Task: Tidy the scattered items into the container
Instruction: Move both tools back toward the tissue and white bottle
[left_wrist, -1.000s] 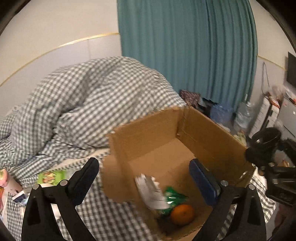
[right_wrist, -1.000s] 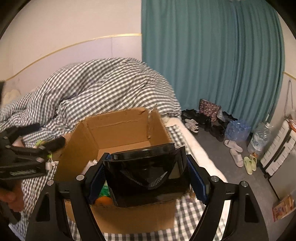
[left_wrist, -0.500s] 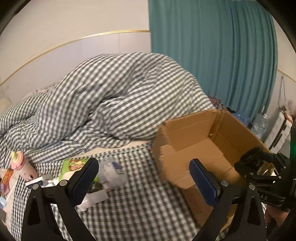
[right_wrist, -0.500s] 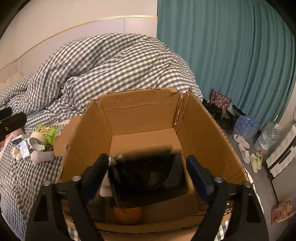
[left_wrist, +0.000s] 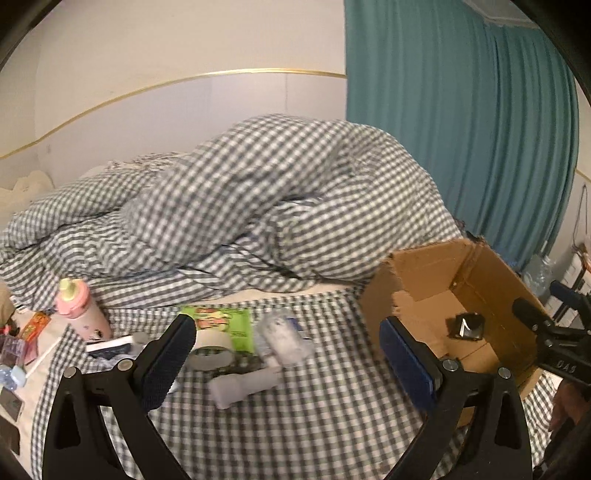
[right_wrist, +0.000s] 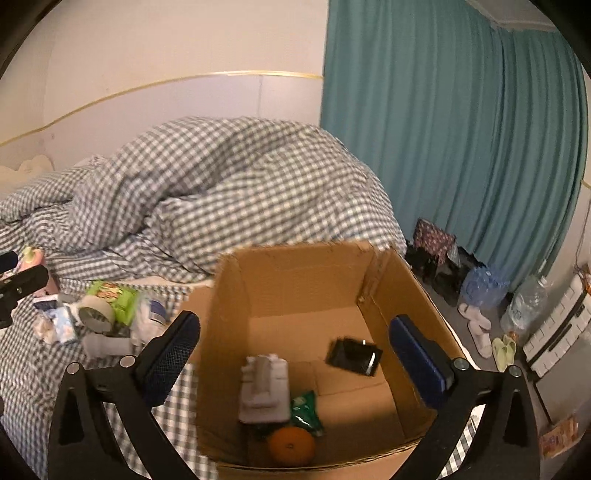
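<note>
Left wrist view: left tongs (left_wrist: 286, 363) spread wide and empty above the checked bed (left_wrist: 314, 417); tape roll (left_wrist: 210, 349), green packet (left_wrist: 229, 325), white tube (left_wrist: 243, 386) and pink bottle (left_wrist: 79, 310) lie scattered left of the cardboard box (left_wrist: 424, 273).

Right wrist view: right tongs (right_wrist: 293, 356) wide apart, empty, over the cardboard box (right_wrist: 303, 269), which holds a black case (right_wrist: 354, 356), orange (right_wrist: 291, 446), green wrapper (right_wrist: 306, 408) and grey pack (right_wrist: 264, 387).

Both tools (left_wrist: 284, 360) (right_wrist: 293, 356) wide apart, empty
</note>
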